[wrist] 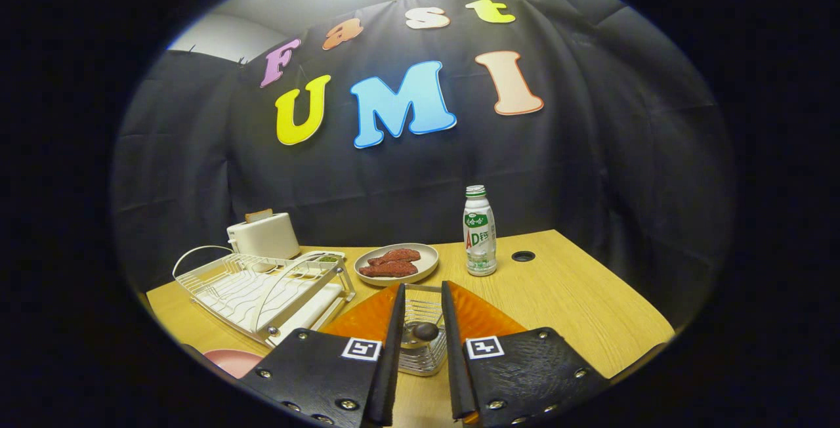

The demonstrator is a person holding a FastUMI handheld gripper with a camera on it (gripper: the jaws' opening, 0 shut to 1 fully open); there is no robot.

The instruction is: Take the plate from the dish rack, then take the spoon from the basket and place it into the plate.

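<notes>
Gripper (421, 342) released, fingers parted astride the wire basket (420, 339), lined up on the spoon (425, 331) inside (pink plate (233, 361) already out, left of fingers).

The wooden table (577, 297) carries a dish rack (262, 287), toaster (264, 234), meat plate (396, 262), bottle (480, 234), wire basket (421, 339) and pink plate (235, 361).

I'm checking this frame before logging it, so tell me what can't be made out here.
- Spoon: a dark rounded end shows in the wire basket between the open gripper's fingers; the rest is hidden by the fingers.
- Pink plate: mostly cut off beside the gripper body.
- Dish rack: its far compartment's contents are too small to tell.
- Orange mat: largely covered by the fingers.
</notes>
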